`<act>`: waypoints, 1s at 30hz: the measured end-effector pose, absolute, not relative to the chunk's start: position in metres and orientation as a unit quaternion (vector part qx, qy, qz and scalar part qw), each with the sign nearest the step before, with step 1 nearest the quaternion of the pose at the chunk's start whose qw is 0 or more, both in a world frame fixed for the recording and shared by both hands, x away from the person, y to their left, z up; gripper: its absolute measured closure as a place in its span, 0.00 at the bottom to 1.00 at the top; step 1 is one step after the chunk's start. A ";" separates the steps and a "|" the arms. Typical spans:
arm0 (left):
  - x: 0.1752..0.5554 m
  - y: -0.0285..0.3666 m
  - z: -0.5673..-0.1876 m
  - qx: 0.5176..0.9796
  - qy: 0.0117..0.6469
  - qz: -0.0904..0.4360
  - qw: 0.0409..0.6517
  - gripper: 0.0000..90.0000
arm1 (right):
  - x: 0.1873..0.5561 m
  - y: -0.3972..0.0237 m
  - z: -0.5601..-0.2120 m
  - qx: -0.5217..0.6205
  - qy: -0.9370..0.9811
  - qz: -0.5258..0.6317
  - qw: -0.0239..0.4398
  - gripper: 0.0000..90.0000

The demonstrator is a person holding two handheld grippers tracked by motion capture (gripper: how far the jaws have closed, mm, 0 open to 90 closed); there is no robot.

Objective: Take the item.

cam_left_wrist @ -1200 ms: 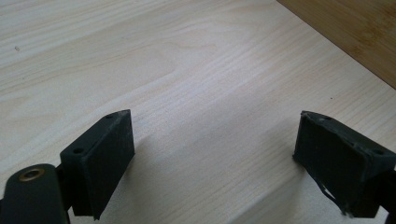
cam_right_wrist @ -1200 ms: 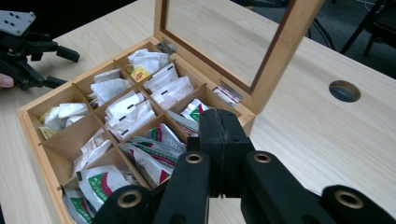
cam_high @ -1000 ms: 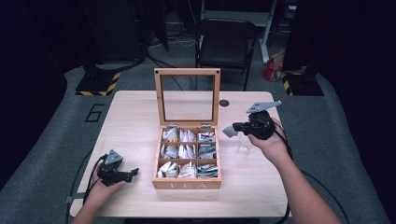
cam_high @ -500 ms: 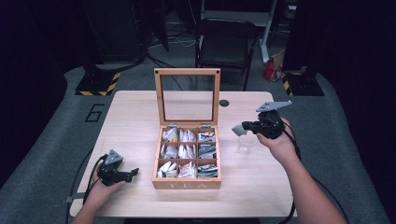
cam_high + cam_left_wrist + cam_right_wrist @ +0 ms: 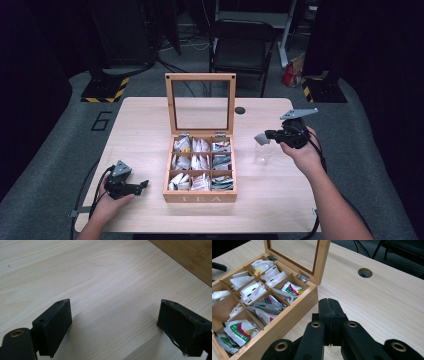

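Wooden tea box [image 5: 200, 192] set mid-table, lid propped upright so sachets are reachable. Clear plastic cup [image 5: 263, 152] stood right of box. Right gripper [image 5: 263, 136] held above cup, jaws closed, empty. Left gripper [image 5: 142, 185] rested near-left, jaws spread, idle.

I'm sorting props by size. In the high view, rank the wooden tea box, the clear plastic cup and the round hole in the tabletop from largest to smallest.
1. Wooden tea box, largest.
2. Clear plastic cup, far smaller.
3. Round hole, smallest; it lies farther from the camera, but the gap looks real.
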State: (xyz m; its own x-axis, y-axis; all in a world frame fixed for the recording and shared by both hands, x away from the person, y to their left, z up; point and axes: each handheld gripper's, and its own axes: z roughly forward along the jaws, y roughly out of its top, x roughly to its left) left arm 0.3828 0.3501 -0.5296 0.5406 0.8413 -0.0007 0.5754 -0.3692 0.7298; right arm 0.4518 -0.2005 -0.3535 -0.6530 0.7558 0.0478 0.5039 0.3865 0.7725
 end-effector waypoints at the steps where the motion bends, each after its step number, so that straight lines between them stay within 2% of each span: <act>1: 0.383 0.350 -0.530 0.805 0.440 0.190 0.349 0.13 | 0.452 -0.201 -0.354 0.386 0.817 0.397 0.158 1.00; 30: 0.383 0.350 -0.530 0.805 0.438 0.195 0.350 0.13 | 0.455 -0.212 -0.383 0.411 0.817 0.376 0.151 1.00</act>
State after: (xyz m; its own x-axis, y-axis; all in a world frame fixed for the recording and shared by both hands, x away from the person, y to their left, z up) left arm 0.3834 0.3503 -0.5299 0.5403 0.8415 0.0061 0.5686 -0.3704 0.7345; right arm 0.4555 -0.2116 -0.3826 -0.6162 0.7851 0.0627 0.5585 0.3794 0.7376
